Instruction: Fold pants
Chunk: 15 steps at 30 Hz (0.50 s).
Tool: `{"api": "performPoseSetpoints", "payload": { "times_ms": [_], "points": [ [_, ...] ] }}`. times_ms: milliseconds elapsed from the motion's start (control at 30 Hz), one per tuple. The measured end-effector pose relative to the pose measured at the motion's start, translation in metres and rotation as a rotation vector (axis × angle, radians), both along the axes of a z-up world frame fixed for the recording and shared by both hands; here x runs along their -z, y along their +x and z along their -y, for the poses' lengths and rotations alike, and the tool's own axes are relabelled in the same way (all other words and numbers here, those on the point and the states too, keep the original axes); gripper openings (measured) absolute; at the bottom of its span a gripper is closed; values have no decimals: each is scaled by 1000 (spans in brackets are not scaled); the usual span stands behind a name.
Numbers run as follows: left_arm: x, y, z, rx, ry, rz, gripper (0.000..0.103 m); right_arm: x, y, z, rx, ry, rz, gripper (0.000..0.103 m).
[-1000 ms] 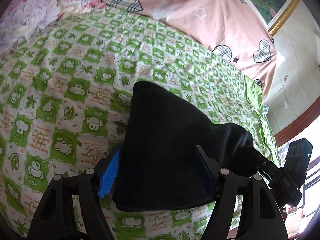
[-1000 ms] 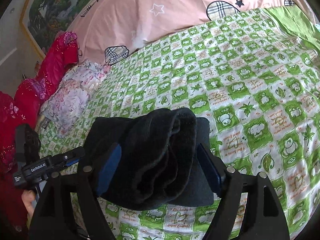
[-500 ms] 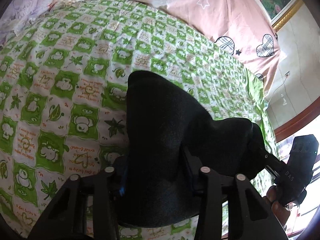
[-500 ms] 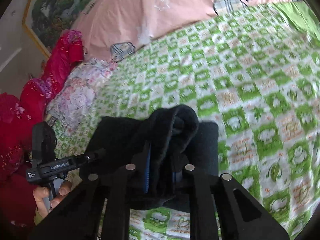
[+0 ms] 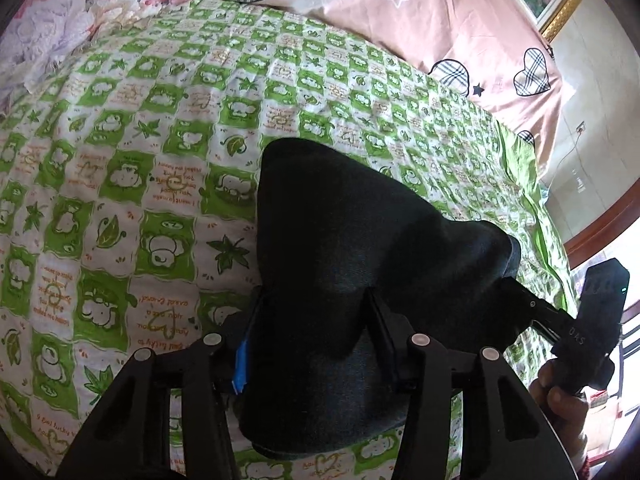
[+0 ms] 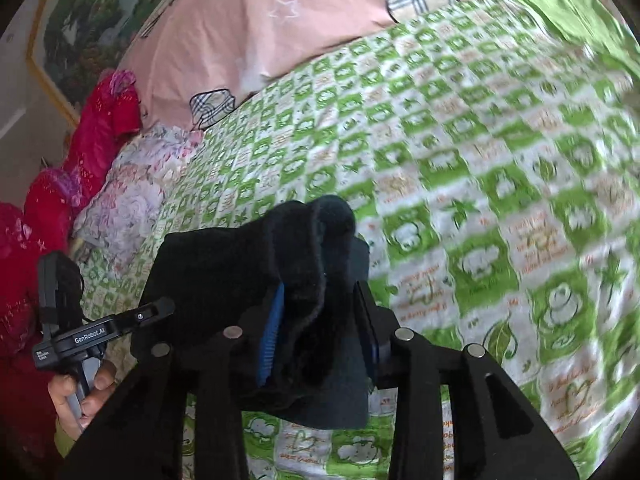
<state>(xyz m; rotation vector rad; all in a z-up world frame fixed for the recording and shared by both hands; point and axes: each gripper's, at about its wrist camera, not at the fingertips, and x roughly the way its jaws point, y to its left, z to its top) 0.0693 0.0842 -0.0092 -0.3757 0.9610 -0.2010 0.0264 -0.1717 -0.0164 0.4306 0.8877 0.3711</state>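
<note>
The black pants (image 5: 332, 248) lie folded in a thick bundle on the green checked bedsheet (image 5: 120, 160). My left gripper (image 5: 310, 320) is shut on the near left end of the bundle, its blue pads pressed into the cloth. My right gripper (image 6: 320, 320) is shut on the other end of the pants (image 6: 248, 268), where the layers bunch up between the fingers. Each gripper shows in the other's view, the right one (image 5: 576, 320) at the pants' right end and the left one (image 6: 92, 332) at their left end.
A pink quilt (image 5: 400, 12) with plaid hearts lies across the back of the bed. A floral pillow (image 6: 124, 204) and red bedding (image 6: 92, 136) lie at the left. The bed's edge and a wall (image 5: 592, 152) are at the right.
Both grippers were open around the pants a second ago and have closed on them. The right view has swung and is blurred; the bundle's ends are raised a little.
</note>
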Motion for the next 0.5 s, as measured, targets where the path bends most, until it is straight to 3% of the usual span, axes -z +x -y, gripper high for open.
{"api": "performPoseSetpoints", "payload": {
  "times_ms": [167, 500],
  "points": [
    [8, -2, -9, -4, -65, -1, 55, 8, 0, 7, 7, 31, -5, 41],
    [-6, -7, -16, -24, -89, 6, 64, 2, -6, 0, -16, 83, 0, 47]
  ]
}}
